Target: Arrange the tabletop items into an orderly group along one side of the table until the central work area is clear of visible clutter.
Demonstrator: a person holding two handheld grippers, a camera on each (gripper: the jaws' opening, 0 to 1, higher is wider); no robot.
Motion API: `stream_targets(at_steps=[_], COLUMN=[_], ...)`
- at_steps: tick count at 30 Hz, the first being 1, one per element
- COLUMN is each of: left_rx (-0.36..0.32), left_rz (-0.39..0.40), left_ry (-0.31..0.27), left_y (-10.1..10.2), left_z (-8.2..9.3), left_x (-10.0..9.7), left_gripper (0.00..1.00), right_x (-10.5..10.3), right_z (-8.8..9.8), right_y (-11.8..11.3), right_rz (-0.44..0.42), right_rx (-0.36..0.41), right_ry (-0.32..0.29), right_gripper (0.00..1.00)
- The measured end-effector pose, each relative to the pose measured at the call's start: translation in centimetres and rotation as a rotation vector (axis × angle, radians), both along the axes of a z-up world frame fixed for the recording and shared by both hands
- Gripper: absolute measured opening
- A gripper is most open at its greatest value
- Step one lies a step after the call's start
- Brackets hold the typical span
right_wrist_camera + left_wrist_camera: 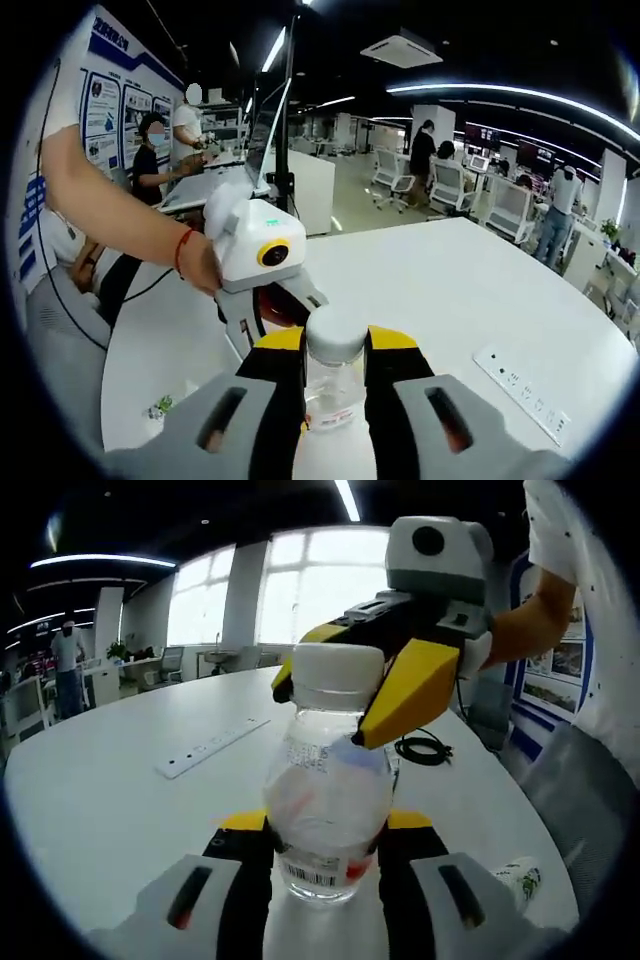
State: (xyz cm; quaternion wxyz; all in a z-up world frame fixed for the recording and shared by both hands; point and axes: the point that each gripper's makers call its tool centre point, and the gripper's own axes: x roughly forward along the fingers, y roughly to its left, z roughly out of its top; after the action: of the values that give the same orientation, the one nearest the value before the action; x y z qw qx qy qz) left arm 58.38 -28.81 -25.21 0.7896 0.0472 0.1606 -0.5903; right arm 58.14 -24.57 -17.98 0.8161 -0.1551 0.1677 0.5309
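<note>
A clear plastic bottle [325, 780] with a white cap [338, 670] stands upright on the white table [110, 790]. My left gripper [325, 825] is shut on its lower body, near the barcode label. My right gripper [335, 695] comes in from the right, and its yellow jaws close on the cap from both sides. In the right gripper view the same cap [335, 335] sits between the black and yellow jaws of my right gripper [335, 340]. The left gripper [270, 300] shows behind the bottle [330, 395], held by a person's hand.
A white power strip [210, 748] lies on the table, also seen as a power strip [525, 395] at the right. A black cable [425, 748] coils near the table's edge. A small labelled bottle [520, 880] lies close by. People, desks and chairs fill the office behind.
</note>
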Motion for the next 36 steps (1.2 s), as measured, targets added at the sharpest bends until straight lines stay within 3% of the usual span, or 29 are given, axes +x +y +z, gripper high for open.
stream_targets(at_steps=[8, 14, 28, 36], left_rx=[0.002, -0.002, -0.018, -0.019], left_rz=[-0.005, 0.002, 0.001, 0.013], left_ry=[-0.001, 0.012, 0.047, 0.067], left_y=[0.03, 0.0, -0.28, -0.09], left_z=[-0.1, -0.18, -0.07, -0.14], left_x=[-0.09, -0.15, -0.47, -0.55], left_gripper=[0.4, 0.41, 0.43, 0.5], right_x=[-0.17, -0.23, -0.39, -0.28], right_z=[-0.09, -0.05, -0.15, -0.25], right_y=[-0.03, -0.05, 0.23, 0.2], right_rz=[-0.009, -0.02, -0.009, -0.012], right_rx=[0.0, 0.013, 0.001, -0.001], right_ry=[0.007, 0.049, 0.035, 0.032], right_gripper=[0.2, 0.2, 0.22, 0.25])
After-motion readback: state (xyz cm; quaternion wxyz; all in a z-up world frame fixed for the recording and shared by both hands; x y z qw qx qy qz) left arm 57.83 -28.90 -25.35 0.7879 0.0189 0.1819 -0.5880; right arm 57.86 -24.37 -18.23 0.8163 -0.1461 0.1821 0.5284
